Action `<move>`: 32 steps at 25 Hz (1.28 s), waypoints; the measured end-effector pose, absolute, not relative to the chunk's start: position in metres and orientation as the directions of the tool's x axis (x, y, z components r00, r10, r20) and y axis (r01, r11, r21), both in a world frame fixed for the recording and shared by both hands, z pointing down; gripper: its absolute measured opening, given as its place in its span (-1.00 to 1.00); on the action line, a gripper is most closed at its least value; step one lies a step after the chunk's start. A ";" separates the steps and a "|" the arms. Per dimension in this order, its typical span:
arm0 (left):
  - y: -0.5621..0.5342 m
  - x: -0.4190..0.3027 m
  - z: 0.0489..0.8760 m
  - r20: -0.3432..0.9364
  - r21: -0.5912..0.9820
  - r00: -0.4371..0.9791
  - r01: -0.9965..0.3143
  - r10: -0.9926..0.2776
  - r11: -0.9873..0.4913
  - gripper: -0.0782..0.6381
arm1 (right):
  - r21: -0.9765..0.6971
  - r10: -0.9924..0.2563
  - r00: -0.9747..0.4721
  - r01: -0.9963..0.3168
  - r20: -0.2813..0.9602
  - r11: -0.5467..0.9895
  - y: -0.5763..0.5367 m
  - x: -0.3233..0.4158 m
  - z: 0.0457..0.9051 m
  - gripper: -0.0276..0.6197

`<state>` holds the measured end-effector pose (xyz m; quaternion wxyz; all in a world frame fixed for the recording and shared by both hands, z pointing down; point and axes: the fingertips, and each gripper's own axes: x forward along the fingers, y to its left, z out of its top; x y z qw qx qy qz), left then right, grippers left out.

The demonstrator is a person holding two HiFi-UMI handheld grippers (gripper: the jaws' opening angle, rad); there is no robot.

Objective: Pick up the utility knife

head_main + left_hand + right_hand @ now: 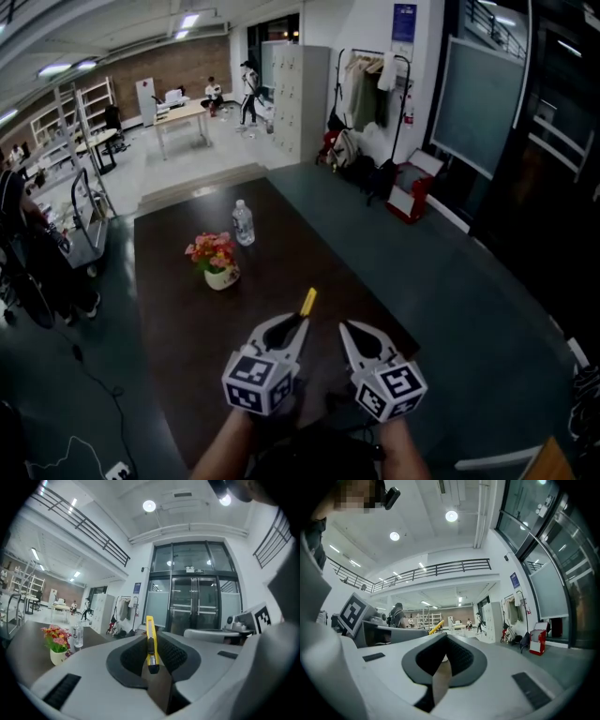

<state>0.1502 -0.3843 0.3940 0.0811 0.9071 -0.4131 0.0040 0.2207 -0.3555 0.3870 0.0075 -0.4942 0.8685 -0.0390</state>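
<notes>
Left claw (151,660) clamps the slim yellow plastic utility knife (150,641) edge-on between ribbed dark pads (174,656), its far end jutting past the tips; right claw (444,644) closed tip-to-tip, holding nothing; dark table (187,309) below both.

You stand in a large open workspace, part office part lab: grey lockers (298,94) and a coat rack (370,89) line one wall, metal shelving (89,103) and a table (183,114) with people (214,94) stand before a brick wall (178,66), and a railed mezzanine (436,569) runs overhead
</notes>
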 end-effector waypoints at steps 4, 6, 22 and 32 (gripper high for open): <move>-0.366 0.148 0.389 0.064 0.140 0.655 -0.753 -0.753 -0.643 -0.58 | -0.051 -0.841 -0.541 -0.840 -0.011 0.541 -0.338 0.215 0.374 -0.89; -0.357 0.152 0.388 0.062 0.140 0.650 -0.757 -0.757 -0.639 -0.58 | -0.045 -0.834 -0.551 -0.833 -0.022 0.551 -0.328 0.218 0.370 -0.89; -0.288 0.190 0.390 0.081 0.140 0.613 -0.788 -0.786 -0.600 -0.58 | -0.095 -0.811 -0.584 -0.806 -0.038 0.584 -0.257 0.263 0.367 -0.90; -0.268 0.201 0.392 0.082 0.130 0.605 -0.794 -0.792 -0.593 -0.58 | -0.104 -0.805 -0.592 -0.798 -0.051 0.593 -0.238 0.276 0.366 -0.89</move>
